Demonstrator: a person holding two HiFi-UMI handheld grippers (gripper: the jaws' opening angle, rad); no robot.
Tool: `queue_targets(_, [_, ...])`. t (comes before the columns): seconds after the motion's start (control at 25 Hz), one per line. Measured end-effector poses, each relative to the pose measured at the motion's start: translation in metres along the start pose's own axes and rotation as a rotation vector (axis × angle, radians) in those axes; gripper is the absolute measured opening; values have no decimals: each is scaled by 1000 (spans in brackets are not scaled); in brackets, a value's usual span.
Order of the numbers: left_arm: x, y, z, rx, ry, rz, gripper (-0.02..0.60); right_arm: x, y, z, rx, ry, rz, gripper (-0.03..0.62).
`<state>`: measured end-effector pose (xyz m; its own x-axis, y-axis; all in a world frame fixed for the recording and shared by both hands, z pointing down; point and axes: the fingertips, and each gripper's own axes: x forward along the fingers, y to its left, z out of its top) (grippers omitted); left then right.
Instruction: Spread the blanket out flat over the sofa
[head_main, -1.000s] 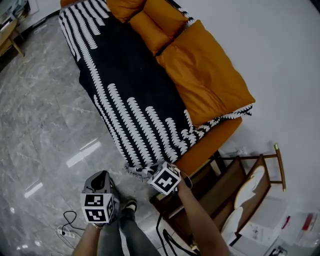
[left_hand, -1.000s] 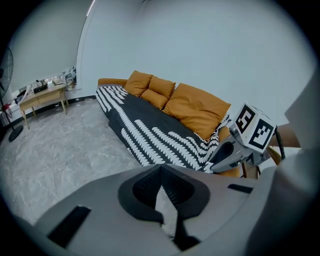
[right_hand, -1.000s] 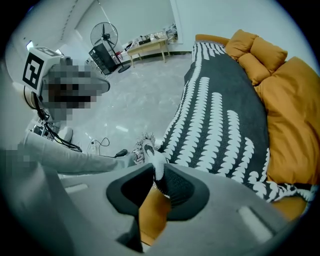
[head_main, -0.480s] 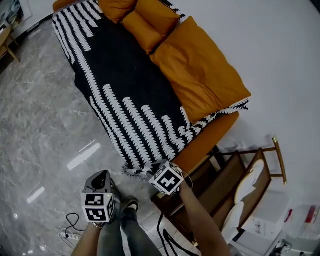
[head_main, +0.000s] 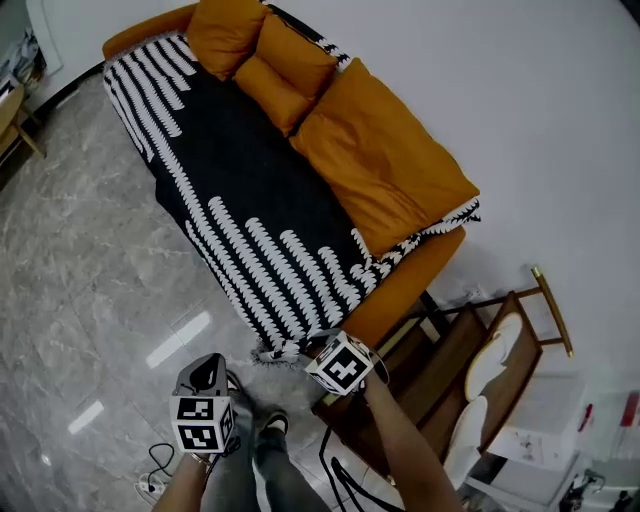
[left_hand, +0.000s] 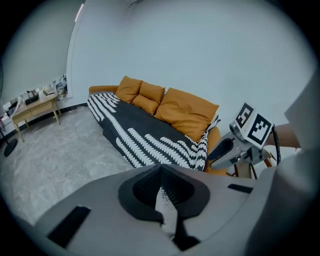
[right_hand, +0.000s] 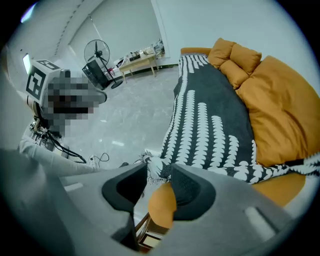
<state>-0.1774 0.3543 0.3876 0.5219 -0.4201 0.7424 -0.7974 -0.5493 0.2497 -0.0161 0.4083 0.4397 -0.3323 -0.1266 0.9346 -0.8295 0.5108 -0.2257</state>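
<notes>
Since last frame: right gripper (head_main: 312, 350) jaws wider, opening further; blanket (head_main: 250, 200) corner loose between them. Blanket covers sofa (head_main: 405, 285), running toward 11 o'clock. Left gripper (head_main: 208, 366) closed, empty, farther off.

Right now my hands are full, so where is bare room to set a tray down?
The blanket in front of the cushions is bare, and so is the floor along the front of the sofa. It is crowded by the chair at the sofa's near end.
</notes>
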Motion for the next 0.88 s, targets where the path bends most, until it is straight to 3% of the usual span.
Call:
queue_targets(0.2, [-29, -9, 13, 6, -20, 0, 3, -33, 10, -5, 50, -49, -47, 130])
queue_targets(0.52, [-79, -13, 62, 28, -89, 0, 3, -107, 29, 15, 138, -249, -190, 115])
queue_targets(0.68, [-110, -14, 97, 29, -151, 16, 3, -153, 25, 24, 186, -353, -321, 109])
queue_targets(0.88, [-148, -33, 133, 65, -216, 9, 3, -229, 9, 15, 386, -496, -492, 74])
